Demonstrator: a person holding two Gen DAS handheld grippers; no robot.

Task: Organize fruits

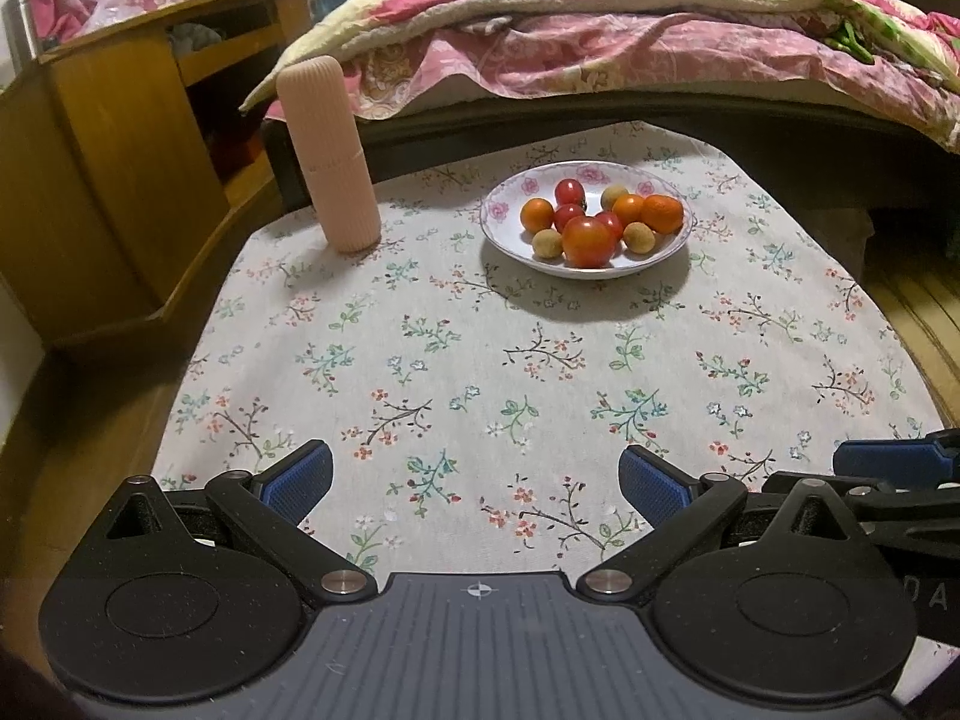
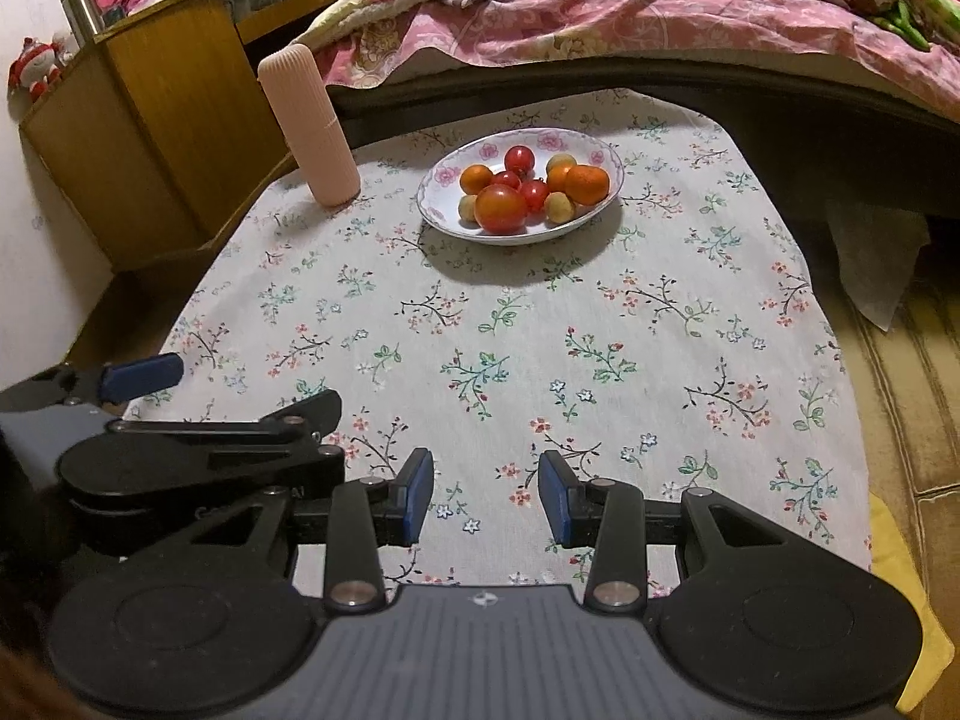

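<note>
A white floral plate point(image 1: 660, 255) point(image 2: 444, 213) stands at the far side of the flowered tablecloth. It holds several fruits: a large tomato point(image 1: 589, 242) point(image 2: 500, 209) in front, small red tomatoes, oranges point(image 1: 662, 213) point(image 2: 587, 184) and pale round fruits. My left gripper point(image 1: 477, 483) hovers open near the table's near edge, far from the plate, with nothing between its blue pads. My right gripper point(image 2: 486, 495) is open too, with a narrower gap and nothing in it. Each gripper shows at the edge of the other's view.
A tall ribbed pink cylinder point(image 1: 329, 154) point(image 2: 309, 123) stands upright left of the plate. A wooden cabinet point(image 1: 120, 180) sits to the left, and a bed with a floral quilt point(image 1: 600, 30) lies behind the table. Bare tablecloth point(image 1: 480, 372) stretches between grippers and plate.
</note>
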